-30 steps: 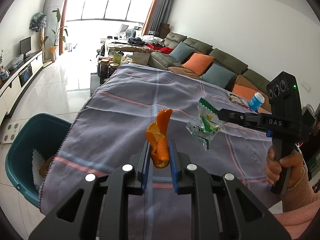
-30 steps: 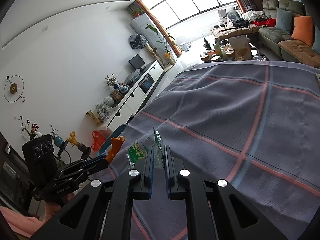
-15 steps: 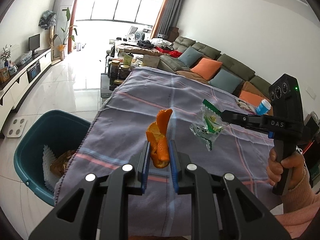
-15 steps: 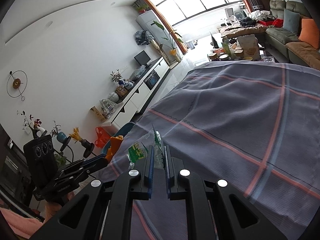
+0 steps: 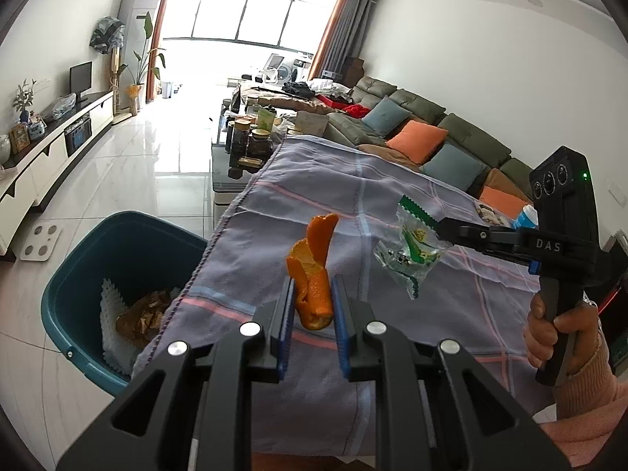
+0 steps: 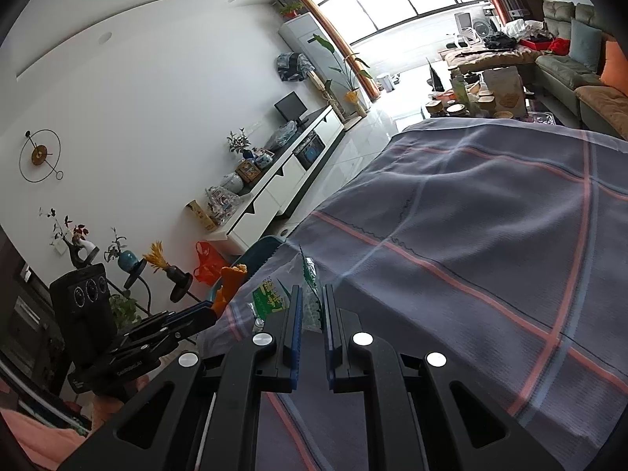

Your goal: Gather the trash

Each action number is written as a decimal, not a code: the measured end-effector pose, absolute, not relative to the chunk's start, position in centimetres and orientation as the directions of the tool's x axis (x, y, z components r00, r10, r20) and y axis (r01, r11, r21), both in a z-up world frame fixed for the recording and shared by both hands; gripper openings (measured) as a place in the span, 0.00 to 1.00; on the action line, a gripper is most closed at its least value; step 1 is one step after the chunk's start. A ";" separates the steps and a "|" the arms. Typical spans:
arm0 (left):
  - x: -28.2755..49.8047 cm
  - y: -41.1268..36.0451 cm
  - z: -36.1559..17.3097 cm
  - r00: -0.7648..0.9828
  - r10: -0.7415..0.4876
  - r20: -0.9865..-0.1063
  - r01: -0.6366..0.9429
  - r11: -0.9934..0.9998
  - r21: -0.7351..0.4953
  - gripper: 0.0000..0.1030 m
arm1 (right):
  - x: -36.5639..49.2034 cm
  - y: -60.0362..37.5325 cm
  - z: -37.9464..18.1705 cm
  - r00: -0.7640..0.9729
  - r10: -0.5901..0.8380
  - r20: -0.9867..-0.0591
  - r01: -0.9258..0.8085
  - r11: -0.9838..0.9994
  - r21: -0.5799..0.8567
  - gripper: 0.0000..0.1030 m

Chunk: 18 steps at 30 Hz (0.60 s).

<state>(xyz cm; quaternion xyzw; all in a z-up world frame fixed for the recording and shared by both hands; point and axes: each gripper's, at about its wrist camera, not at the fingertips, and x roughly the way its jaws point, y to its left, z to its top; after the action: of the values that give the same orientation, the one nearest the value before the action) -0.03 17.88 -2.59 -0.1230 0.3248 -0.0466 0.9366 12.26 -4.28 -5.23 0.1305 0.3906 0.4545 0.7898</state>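
My left gripper is shut on a curled orange peel and holds it in the air above the near left part of the cloth-covered table. My right gripper is shut on a clear and green plastic wrapper, also held above the table; the wrapper hangs to the right of the peel in the left wrist view. A teal bin stands on the floor by the table's left edge, with paper and brown trash inside. The peel shows in the right wrist view.
A sofa with orange and blue cushions runs along the right wall. A low table with jars stands beyond the table's far end. A white TV cabinet lines the left wall. A blue-capped bottle stands at the table's right.
Both grippers have moved left toward the bin with their loads still held. More of the bin and its inside now shows in the left wrist view.
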 end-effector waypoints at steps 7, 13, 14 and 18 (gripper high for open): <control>-0.4 18.7 -2.5 0.789 -0.151 -0.596 -0.011 0.966 -0.258 0.19 | 12.4 -3.6 -5.3 0.268 0.826 -0.495 -0.625 0.540 0.563 0.10; -0.7 19.4 -2.3 0.794 -0.136 -0.593 -0.026 0.966 -0.257 0.19 | 12.5 -2.9 -5.3 0.256 0.830 -0.496 -0.635 0.531 0.561 0.10; -0.7 19.5 -2.3 0.794 -0.133 -0.593 -0.030 0.966 -0.256 0.19 | 12.5 -2.8 -5.3 0.256 0.829 -0.497 -0.636 0.531 0.560 0.10; -0.7 20.0 -2.5 0.794 -0.127 -0.595 -0.040 0.965 -0.259 0.19 | 12.6 -2.8 -5.7 0.250 0.827 -0.503 -0.636 0.532 0.559 0.10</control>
<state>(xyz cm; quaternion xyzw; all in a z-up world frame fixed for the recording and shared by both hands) -0.73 20.03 -2.46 -0.1301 0.3203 -0.0232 0.9380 12.61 -2.78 -5.71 0.1211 0.3944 0.4684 0.7812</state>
